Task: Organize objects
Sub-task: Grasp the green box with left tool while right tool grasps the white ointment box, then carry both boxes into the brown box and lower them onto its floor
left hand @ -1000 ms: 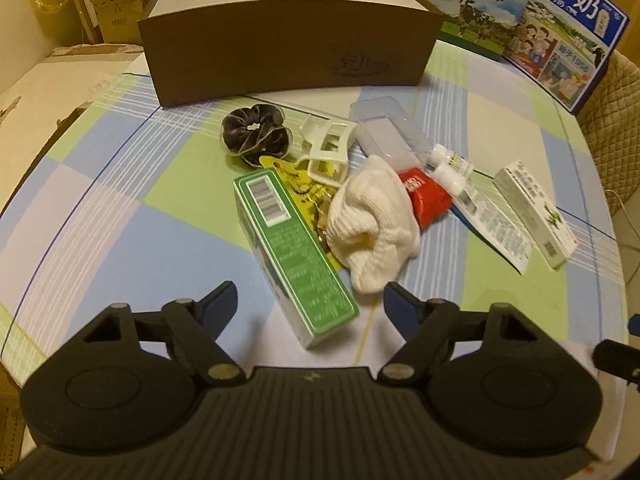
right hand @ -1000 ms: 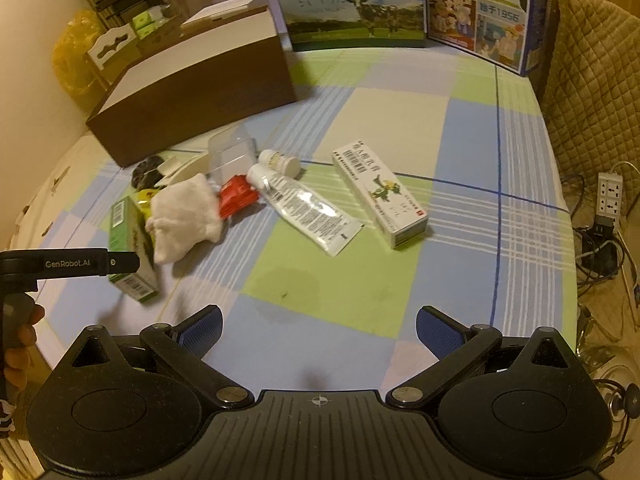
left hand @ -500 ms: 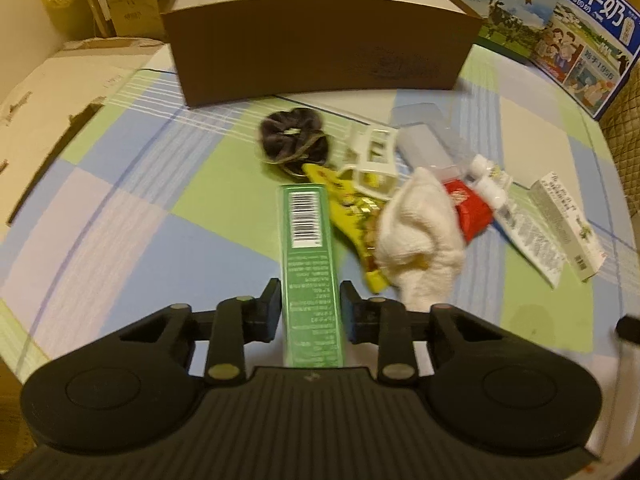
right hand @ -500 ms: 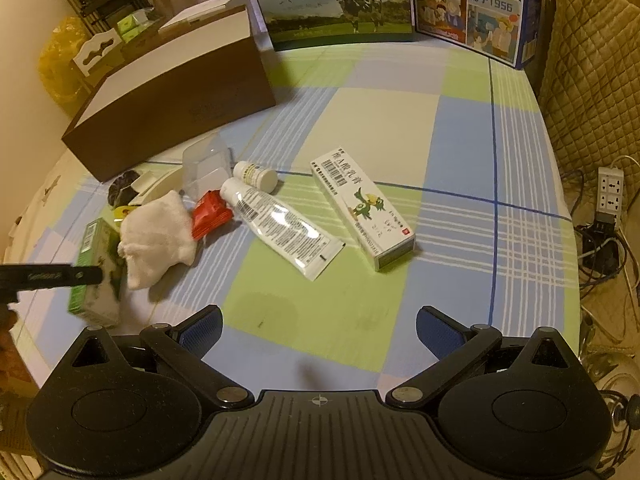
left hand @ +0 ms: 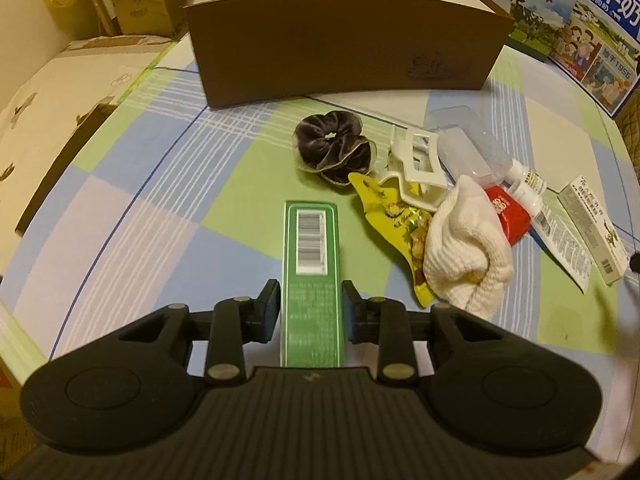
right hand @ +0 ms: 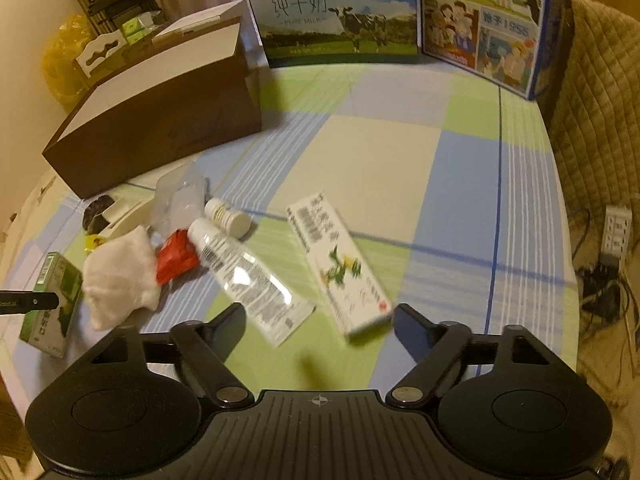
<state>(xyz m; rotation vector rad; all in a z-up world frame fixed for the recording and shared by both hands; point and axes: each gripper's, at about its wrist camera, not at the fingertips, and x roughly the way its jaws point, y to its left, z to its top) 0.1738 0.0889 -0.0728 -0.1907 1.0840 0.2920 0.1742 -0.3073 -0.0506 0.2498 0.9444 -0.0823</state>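
Over on the left of the checked counter (left hand: pixel 120 216), the left tool (left hand: pixel 310 306) has its two fingers pressed against the long sides of a green box (left hand: pixel 311 280), which lies flat with its barcode end pointing away toward the brown cardboard box (left hand: pixel 344 48) at the back. Just right of the green box sits the little heap: a dark scrunchie (left hand: pixel 332 148) nearest the cardboard box, a white hair claw (left hand: pixel 416 164) beside it, and a yellow snack packet (left hand: pixel 396 216) partly tucked under a bunched white cloth (left hand: pixel 464 252). A clear plastic case (left hand: pixel 464 140) lies behind the claw, and a red packet (left hand: pixel 508 216) pokes out from the cloth's right edge, touching it.

Further right, a white tube (right hand: pixel 248 280) lies at a slant with its cap toward the red packet, and a small white bottle (right hand: pixel 228 216) rests on its side just beside the tube's cap end. Next comes a white medicine box (right hand: pixel 340 268) with a green figure printed on it, lying flat, near the tube but apart from it. The right tool (right hand: pixel 318 324) hangs over the counter with its fingers spread wide, nothing between them, its tips framing the near ends of the tube and the medicine box; that view is a bit blurred. Along the back edge stand two milk cartons (right hand: pixel 336 12), upright, and at the far right a quilted chair back (right hand: pixel 596 92) sits beside the counter
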